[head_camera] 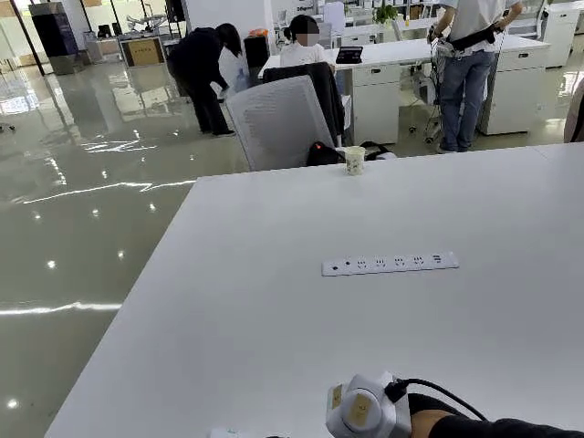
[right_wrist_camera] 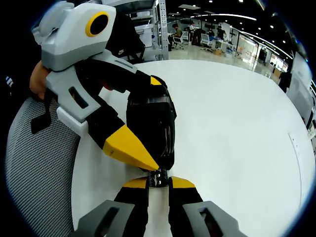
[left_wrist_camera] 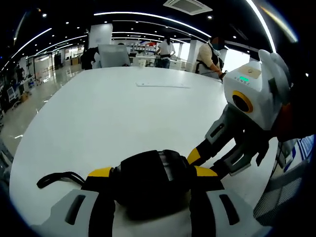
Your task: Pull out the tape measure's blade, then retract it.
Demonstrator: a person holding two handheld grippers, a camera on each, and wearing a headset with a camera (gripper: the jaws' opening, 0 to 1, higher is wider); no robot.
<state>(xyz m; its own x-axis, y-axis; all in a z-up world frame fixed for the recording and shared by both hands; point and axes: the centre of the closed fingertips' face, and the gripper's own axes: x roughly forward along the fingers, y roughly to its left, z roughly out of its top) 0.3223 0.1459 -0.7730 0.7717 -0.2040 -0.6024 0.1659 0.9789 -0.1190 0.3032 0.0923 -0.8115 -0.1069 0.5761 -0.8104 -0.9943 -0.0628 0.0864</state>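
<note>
Left hand-held gripper [left_wrist_camera: 152, 172] clasps tape measure [left_wrist_camera: 148, 190]; right hand-held gripper [right_wrist_camera: 159, 183] seemingly pinches blade [right_wrist_camera: 158, 176]

Your left tool [left_wrist_camera: 152, 174] clamps the black tape measure [left_wrist_camera: 153, 190] on the white tabletop [left_wrist_camera: 123, 113]; your right tool [left_wrist_camera: 206, 163] reaches its right side.

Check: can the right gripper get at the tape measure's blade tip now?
Probably yes: the left gripper holds the tape measure, and the right gripper has its jaws either side of the blade tip, nothing in between.
</note>
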